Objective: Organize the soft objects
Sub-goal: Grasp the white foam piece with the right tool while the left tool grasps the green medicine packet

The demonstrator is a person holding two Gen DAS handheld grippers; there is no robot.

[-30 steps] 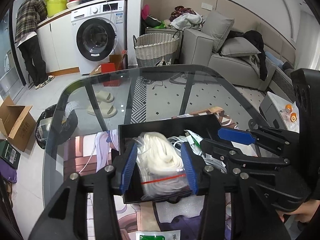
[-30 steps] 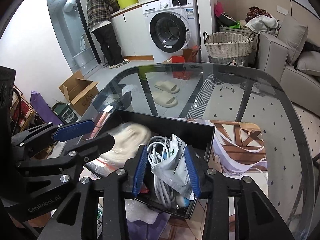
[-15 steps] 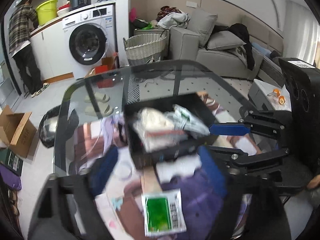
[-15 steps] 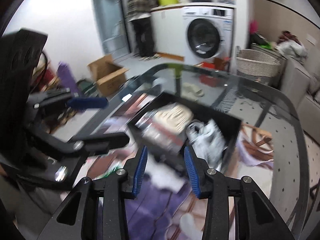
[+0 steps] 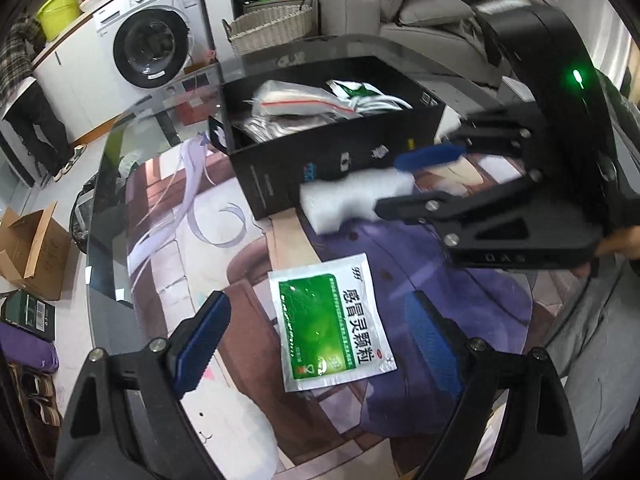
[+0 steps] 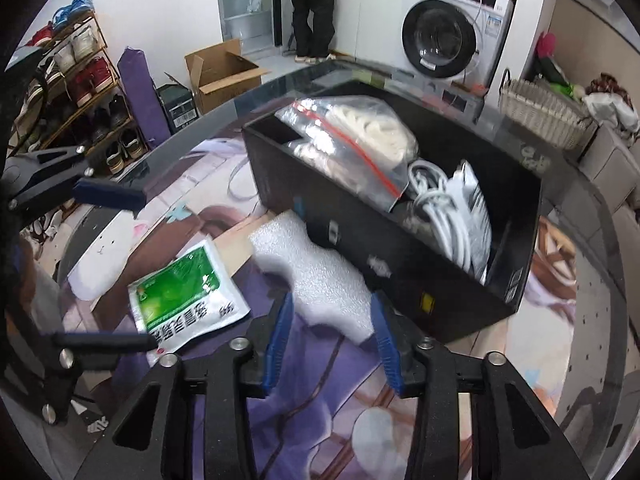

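A black box point(image 5: 340, 156) point(image 6: 400, 256) stands on the printed mat and holds a zip bag of white cloth point(image 6: 360, 136) point(image 5: 296, 98) and a white cable with its packet point(image 6: 452, 216). In front of the box lies a white foam piece point(image 6: 320, 276) point(image 5: 352, 196). My right gripper point(image 6: 331, 342) point(image 5: 408, 182) hangs over the foam's near end. Its jaws are opening, and the foam lies between the pads without being pressed. A green sachet point(image 5: 328, 324) point(image 6: 184, 292) lies flat on the mat. My left gripper point(image 5: 318, 342) point(image 6: 104, 268) stands wide open above it, a pad on either side.
The glass table's rounded edge point(image 5: 108, 184) runs along the left. Beyond it are a washing machine point(image 6: 444, 40), a wicker basket point(image 5: 272, 28), a cardboard box point(image 6: 224, 72), a shoe rack point(image 6: 80, 92) and a sofa point(image 5: 424, 20). A person point(image 6: 312, 8) stands at the counter.
Both grippers let go of their bags, which now lie in the box, and drew back and down toward the near mat. The left jaws opened wide; the right widened a little.
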